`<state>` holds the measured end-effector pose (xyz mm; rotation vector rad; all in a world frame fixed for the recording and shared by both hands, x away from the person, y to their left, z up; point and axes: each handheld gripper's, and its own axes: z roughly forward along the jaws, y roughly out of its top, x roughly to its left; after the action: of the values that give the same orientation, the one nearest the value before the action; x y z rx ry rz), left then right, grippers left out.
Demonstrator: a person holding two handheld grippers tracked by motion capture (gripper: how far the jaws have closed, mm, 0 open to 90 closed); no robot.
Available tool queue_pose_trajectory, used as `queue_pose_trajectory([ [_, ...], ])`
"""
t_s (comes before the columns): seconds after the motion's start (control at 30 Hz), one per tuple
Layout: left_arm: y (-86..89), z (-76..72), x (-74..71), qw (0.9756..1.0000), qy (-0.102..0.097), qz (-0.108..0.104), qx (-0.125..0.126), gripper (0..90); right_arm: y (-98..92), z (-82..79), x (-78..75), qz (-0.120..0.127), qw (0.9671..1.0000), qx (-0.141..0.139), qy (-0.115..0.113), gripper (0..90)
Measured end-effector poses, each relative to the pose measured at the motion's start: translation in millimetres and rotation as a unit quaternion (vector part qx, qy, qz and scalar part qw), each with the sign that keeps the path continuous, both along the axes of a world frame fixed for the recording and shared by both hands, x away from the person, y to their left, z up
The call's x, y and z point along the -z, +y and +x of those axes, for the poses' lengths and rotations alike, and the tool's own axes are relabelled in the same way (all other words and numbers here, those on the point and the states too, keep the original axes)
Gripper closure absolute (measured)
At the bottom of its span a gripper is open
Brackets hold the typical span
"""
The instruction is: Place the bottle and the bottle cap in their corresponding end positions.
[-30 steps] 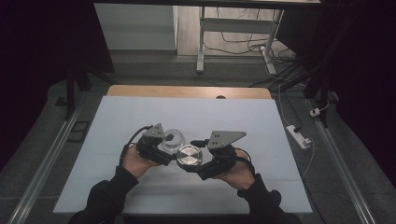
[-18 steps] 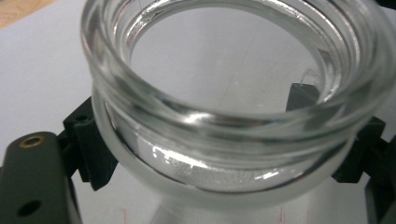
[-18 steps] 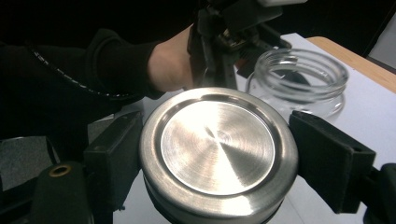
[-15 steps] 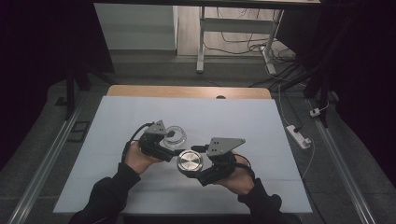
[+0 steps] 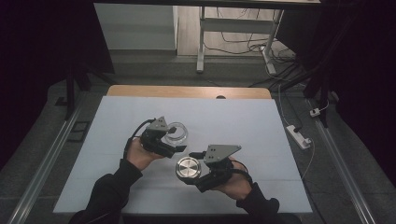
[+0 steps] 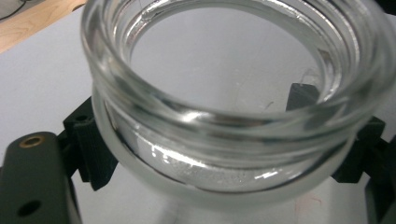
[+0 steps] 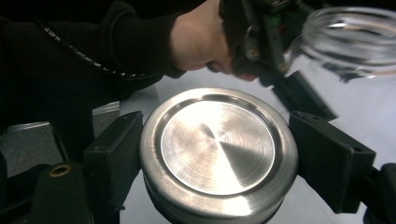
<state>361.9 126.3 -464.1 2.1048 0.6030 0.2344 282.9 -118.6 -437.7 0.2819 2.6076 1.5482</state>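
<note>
A clear glass jar [image 6: 233,116] with a threaded mouth sits between the black jaws of my left gripper [image 5: 173,138], which is shut on it; the jar [image 5: 176,132] is held over the white table [image 5: 243,121], left of centre. A round brushed-metal lid [image 7: 217,144] is clamped flat side up between the two pads of my right gripper [image 5: 189,170]. The lid [image 5: 188,167] is a little below and to the right of the jar, apart from it. In the right gripper view the other hand with the jar [image 7: 350,42] appears at the top right.
The white table surface has a wooden strip [image 5: 187,91] along its far edge. A white power strip [image 5: 299,135] lies on the floor to the right. Metal rails [image 5: 51,154] run beside the table, and a desk frame [image 5: 201,42] stands beyond it.
The right gripper with the lid has drawn down and toward the near edge, away from the jar. The left gripper with the jar has stayed nearly in place.
</note>
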Motion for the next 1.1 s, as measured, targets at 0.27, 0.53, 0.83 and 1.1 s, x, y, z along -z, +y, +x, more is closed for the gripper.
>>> queue_pose_trajectory([
  [0.27, -4.9, 10.1, -0.1, 1.0000, 0.002, -0.005, -0.005, 15.5, 1.3, -6.1, 11.9, -0.006, 0.9999, -0.003, 0.009, 19.9],
  [0.53, -13.8, 22.7, -2.0, 0.9999, 0.000, -0.012, -0.005, 15.5, 0.6, -11.6, 20.6, -0.006, 0.9999, 0.001, 0.011, 19.8],
  [0.83, -22.7, 33.2, 7.2, 0.9999, 0.003, -0.005, -0.013, 15.5, 2.5, -12.7, 31.4, -0.007, 0.9999, 0.003, 0.010, 19.8],
  [1.1, -22.6, 40.0, 21.6, 0.9996, 0.008, 0.003, -0.026, 15.5, 3.8, -8.2, 46.3, -0.019, 0.9998, 0.007, 0.005, 19.8],
])
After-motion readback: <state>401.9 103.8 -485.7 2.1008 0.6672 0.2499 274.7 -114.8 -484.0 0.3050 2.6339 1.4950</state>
